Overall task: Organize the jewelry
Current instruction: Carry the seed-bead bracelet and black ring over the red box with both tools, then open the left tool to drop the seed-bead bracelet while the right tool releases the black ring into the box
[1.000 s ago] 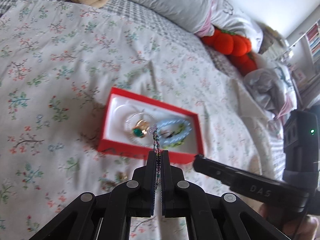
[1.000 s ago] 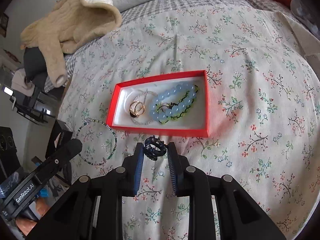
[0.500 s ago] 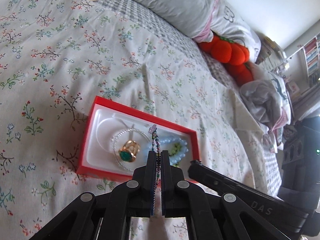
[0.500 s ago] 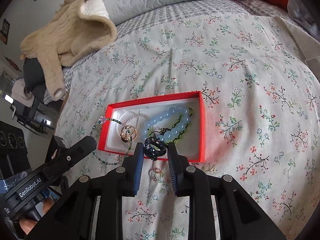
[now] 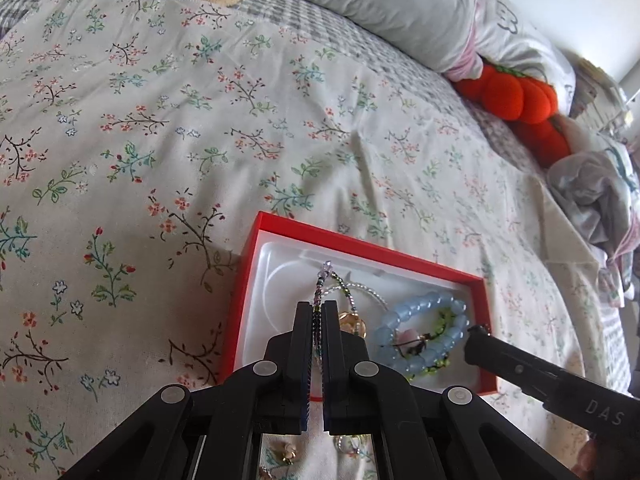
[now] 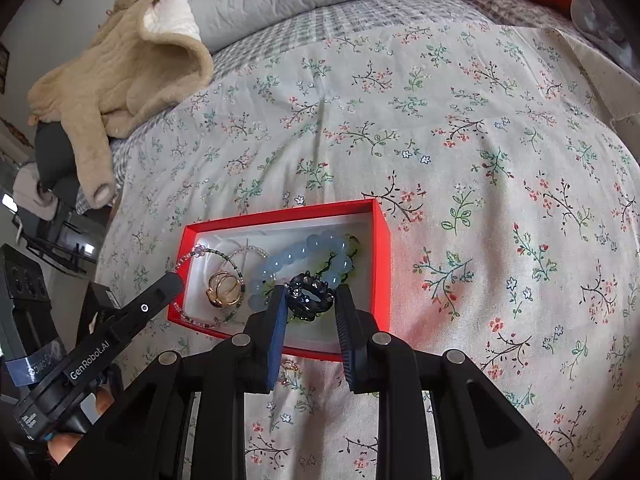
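Observation:
A red box (image 5: 362, 253) with a white lining lies on the flowered bedspread; it also shows in the right wrist view (image 6: 382, 240). Inside lie a pale blue bead bracelet (image 5: 424, 330) (image 6: 304, 250), a gold ring (image 6: 224, 290) and a clear bead loop. My left gripper (image 5: 318, 310) is shut on a thin dark beaded bracelet (image 5: 326, 280), held over the box's left half (image 6: 208, 254). My right gripper (image 6: 310, 300) is shut on a dark blue ornate ring (image 6: 311, 291), just above the box's near side.
Small loose jewelry pieces (image 5: 286, 454) lie on the bedspread in front of the box (image 6: 290, 368). A beige fleece garment (image 6: 120, 68), grey pillows (image 5: 380, 4) and an orange plush (image 5: 516, 96) lie at the head of the bed.
Both grippers have moved forward to the box. The beaded bracelet now hangs over the box's left half and the dark ring is over its near edge.

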`<state>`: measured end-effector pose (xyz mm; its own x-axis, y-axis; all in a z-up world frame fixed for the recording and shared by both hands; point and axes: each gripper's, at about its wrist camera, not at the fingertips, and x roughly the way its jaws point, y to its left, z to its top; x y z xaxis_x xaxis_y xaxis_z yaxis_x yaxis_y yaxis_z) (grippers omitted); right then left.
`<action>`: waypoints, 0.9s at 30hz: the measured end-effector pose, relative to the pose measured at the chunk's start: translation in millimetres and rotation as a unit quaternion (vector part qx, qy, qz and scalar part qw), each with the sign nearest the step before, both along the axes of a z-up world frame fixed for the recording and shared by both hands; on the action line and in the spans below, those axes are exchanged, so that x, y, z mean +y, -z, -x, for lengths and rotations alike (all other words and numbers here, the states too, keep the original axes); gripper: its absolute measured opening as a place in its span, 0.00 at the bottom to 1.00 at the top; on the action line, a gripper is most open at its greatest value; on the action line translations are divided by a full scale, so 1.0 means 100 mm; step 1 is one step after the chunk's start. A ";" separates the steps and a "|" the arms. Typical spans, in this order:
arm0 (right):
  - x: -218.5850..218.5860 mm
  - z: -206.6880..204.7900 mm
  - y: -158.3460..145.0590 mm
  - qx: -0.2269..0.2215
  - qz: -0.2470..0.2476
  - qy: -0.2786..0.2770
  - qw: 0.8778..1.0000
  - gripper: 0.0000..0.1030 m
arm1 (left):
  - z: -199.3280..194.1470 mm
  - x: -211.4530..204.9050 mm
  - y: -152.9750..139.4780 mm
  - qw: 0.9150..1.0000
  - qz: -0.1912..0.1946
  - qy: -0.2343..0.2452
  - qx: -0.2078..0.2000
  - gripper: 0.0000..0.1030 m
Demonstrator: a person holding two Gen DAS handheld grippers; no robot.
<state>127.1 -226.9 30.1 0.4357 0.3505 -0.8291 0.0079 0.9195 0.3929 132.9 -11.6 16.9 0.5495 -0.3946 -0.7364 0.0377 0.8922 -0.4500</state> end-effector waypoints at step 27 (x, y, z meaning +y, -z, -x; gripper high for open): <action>0.10 -0.08 -0.07 -0.004 0.020 -0.003 1.000 0.35 | 0.21 0.14 -0.12 0.991 -0.131 -0.020 0.036 0.53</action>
<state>135.2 -216.5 37.3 0.4399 0.3198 -0.8392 -0.0011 0.9347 0.3556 111.4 2.4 29.2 0.5029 -0.1647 -0.8485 -0.0232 0.9788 -0.2037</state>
